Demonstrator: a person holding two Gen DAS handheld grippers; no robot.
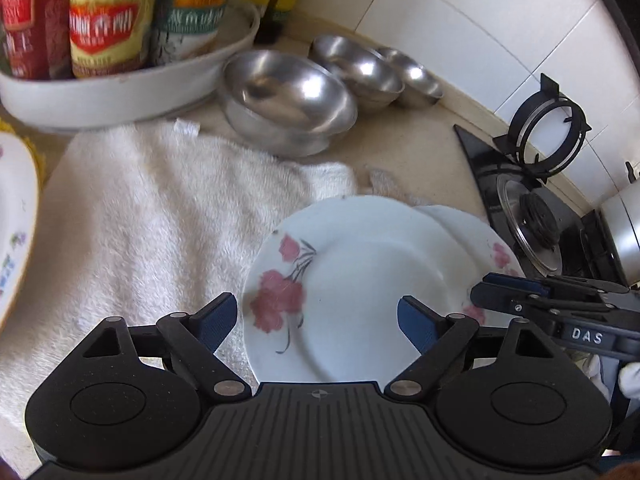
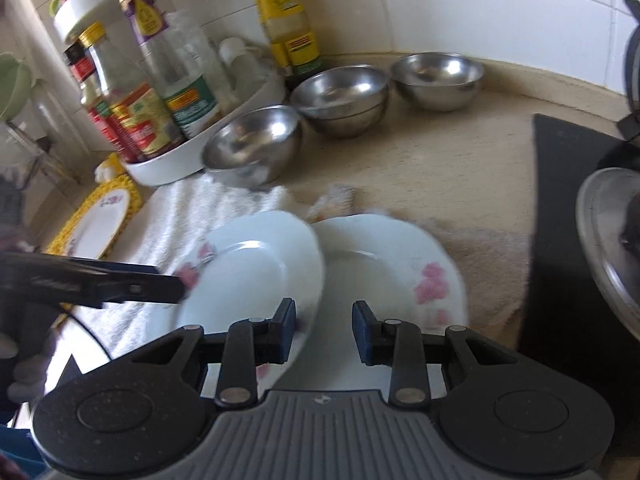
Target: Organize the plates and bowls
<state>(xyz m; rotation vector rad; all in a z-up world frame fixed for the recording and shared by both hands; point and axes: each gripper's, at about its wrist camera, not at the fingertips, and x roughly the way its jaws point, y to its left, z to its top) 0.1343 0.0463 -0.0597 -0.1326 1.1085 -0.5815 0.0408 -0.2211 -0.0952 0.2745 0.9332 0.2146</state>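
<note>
A white plate with pink flowers [image 1: 348, 292] [image 2: 256, 276] lies tilted, overlapping a second flowered plate [image 1: 472, 236] [image 2: 392, 272] on a white towel [image 1: 140, 208]. My left gripper [image 1: 318, 322] is open wide over the top plate's near rim, and in the right wrist view the left gripper [image 2: 172, 286] reaches that plate's left edge side-on. My right gripper [image 2: 325, 332] is open, its left finger in front of the top plate's right rim and the lower plate showing in the gap. Three groups of steel bowls [image 1: 288, 96] [image 2: 340, 96] stand behind.
A white tray [image 1: 120, 92] of sauce bottles stands at the back left. A third plate [image 2: 100, 220] rests on a yellow mat at the left. A black gas stove [image 1: 536, 208] with a steel pot [image 1: 624, 232] borders the right. Tiled wall runs behind.
</note>
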